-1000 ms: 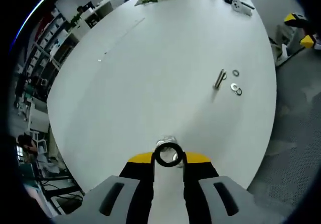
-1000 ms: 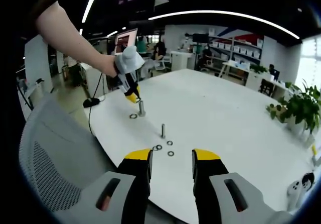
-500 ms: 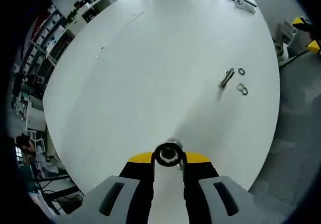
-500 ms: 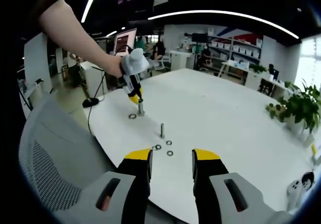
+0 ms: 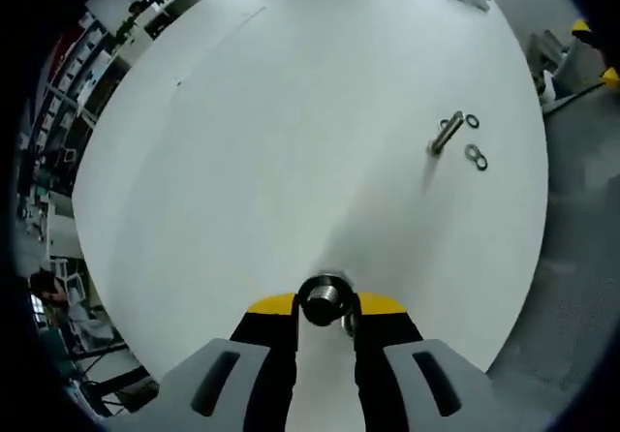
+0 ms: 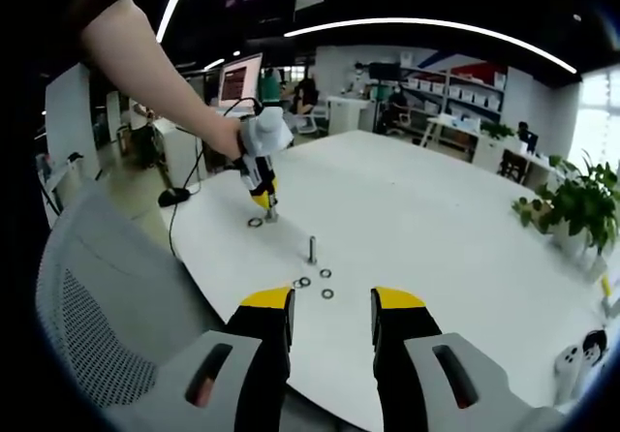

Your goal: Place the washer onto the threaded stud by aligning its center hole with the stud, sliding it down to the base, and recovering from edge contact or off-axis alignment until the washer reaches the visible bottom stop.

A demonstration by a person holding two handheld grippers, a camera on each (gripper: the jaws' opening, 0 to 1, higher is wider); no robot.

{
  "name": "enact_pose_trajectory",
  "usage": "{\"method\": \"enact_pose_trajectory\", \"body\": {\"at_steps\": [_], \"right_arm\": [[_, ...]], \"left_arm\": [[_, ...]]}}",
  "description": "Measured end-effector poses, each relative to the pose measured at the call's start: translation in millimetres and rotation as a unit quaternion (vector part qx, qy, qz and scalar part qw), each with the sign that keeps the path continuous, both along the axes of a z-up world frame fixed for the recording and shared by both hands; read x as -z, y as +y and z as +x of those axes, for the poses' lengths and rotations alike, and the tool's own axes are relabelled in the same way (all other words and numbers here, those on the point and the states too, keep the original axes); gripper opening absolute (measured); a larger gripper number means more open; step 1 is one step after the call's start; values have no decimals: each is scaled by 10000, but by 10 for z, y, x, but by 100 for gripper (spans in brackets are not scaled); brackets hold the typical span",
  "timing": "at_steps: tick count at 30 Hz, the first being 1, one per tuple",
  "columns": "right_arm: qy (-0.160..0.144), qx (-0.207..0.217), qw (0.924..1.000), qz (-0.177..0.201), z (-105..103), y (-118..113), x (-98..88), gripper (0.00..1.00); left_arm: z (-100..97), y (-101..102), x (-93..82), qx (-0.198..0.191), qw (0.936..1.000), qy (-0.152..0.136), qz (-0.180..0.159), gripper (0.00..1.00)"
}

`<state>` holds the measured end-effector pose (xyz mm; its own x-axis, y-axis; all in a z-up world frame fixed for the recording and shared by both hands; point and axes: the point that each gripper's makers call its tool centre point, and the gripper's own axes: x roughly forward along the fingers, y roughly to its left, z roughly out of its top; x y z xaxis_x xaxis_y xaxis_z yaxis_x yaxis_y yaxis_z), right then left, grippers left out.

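The broad white oval table (image 6: 426, 219) lies mostly bare, leaving wide open room across its middle and far side. Near its closer edge, a second upright steel threaded stud (image 6: 312, 250) stands with three small loose steel washers (image 6: 315, 283) scattered just beside it. A grey mesh chair back (image 6: 107, 316) crowds that edge, and potted green plants (image 6: 572, 209) border the far rim.

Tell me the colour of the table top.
White; the table shows best in the left gripper view.
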<state>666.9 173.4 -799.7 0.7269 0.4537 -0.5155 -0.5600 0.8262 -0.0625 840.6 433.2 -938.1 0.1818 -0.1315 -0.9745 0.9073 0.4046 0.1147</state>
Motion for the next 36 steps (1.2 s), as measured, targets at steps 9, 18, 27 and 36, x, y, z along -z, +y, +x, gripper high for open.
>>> {"method": "enact_pose_trajectory", "body": {"at_steps": [9, 18, 27, 36], "right_arm": [[37, 17, 10000, -18, 1, -5, 15, 34], [57, 1, 10000, -27, -1, -1, 24, 34], [51, -8, 10000, -5, -5, 6, 17, 34], [44, -53, 10000, -15, -12, 23, 18, 34]], "left_arm": [[-103, -79, 53, 8, 9999, 101, 89, 19], [-146, -95, 99, -282, 9993, 236, -90, 20], [-181, -28, 82, -471, 9983, 209, -263, 23], [-302, 136, 89, -920, 9947, 244, -392, 29]]}}
